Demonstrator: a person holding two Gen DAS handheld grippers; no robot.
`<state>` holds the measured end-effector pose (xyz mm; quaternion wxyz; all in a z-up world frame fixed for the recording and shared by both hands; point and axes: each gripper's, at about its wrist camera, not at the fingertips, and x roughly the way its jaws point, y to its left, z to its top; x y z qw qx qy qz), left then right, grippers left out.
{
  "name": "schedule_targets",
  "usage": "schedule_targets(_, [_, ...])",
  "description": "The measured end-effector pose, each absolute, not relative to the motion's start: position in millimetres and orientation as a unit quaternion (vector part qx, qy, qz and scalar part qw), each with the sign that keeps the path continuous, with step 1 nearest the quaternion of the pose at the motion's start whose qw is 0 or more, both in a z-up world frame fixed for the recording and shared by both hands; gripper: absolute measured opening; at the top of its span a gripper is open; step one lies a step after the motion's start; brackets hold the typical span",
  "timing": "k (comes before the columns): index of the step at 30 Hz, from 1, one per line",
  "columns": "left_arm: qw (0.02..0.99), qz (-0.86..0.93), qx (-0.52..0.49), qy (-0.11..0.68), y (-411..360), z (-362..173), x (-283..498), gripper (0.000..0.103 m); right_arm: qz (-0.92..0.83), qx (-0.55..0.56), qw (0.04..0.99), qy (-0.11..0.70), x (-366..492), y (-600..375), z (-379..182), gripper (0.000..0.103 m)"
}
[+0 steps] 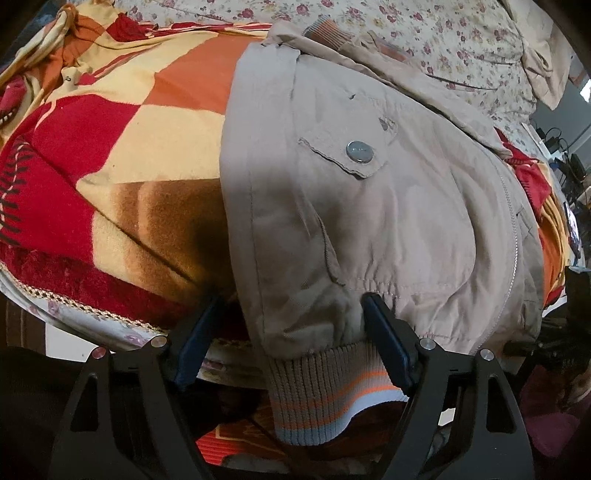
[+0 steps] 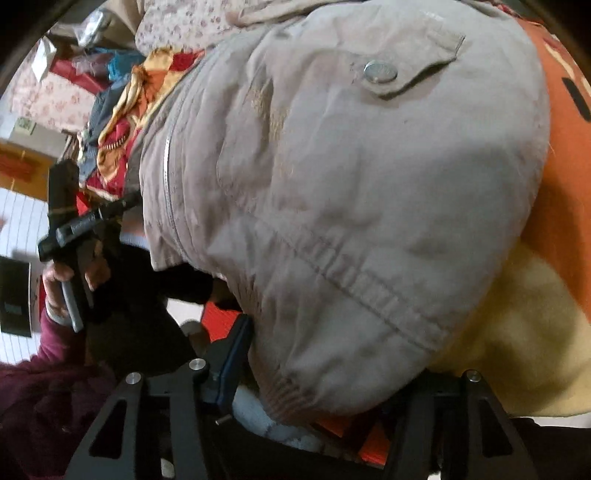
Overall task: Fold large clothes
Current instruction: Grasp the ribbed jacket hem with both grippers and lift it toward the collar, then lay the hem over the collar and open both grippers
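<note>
A beige jacket [image 1: 369,206] lies on a bed, with a snap-button pocket flap [image 1: 360,151] and a ribbed hem [image 1: 325,391] striped orange, white and blue that hangs over the bed's edge. My left gripper [image 1: 291,325] is open, its fingers [image 1: 388,339] set on either side of the jacket's bottom left corner. In the right wrist view the jacket [image 2: 351,206] fills the frame. My right gripper [image 2: 314,369] is open at the hem's other corner; its left finger [image 2: 232,362] shows, the right one is hidden under cloth.
A red, orange and cream checked blanket [image 1: 122,155] covers the bed under the jacket. A floral sheet [image 1: 424,33] lies beyond. The person's left hand with its gripper handle [image 2: 70,236] shows at the left of the right wrist view, above white floor.
</note>
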<state>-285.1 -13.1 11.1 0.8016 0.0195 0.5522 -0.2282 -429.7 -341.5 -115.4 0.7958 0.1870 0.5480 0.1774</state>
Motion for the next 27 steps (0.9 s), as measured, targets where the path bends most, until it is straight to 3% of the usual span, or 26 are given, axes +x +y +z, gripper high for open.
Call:
schedule_targets(2, [0.797, -0.236, 0.019, 0.556, -13, 11, -286, 0.074, 0.174, 0.194, 0.802, 0.538, -432, -346, -111, 0.036])
schedule_targets(3, [0.793, -0.243, 0.015, 0.558, -11, 12, -287, 0.066, 0.173, 0.197, 0.806, 0.531, -435, -347, -108, 0.031])
schedule_targets(4, [0.788, -0.256, 0.008, 0.560, -10, 13, -288, 0.042, 0.174, 0.199, 0.809, 0.524, -438, -349, -104, 0.027])
schedule_targets(5, [0.786, -0.260, 0.005, 0.560, -9, 14, -288, 0.031, 0.178, 0.200, 0.813, 0.517, -440, -349, -98, 0.024])
schedule_targets(8, [0.785, -0.277, -0.007, 0.554, -7, 25, -292, 0.016, 0.194, 0.202, 0.825, 0.491, -449, -350, -78, 0.020])
schedule_targets(19, [0.822, -0.332, -0.090, 0.455, -13, 139, -237, 0.015, 0.228, 0.243, 0.876, 0.348, -429, -383, 20, 0.018])
schedule_targets(27, [0.862, -0.301, -0.103, 0.395, -65, 178, -130, 0.015, 0.148, 0.259, 0.912, 0.280, -331, -435, 75, 0.018])
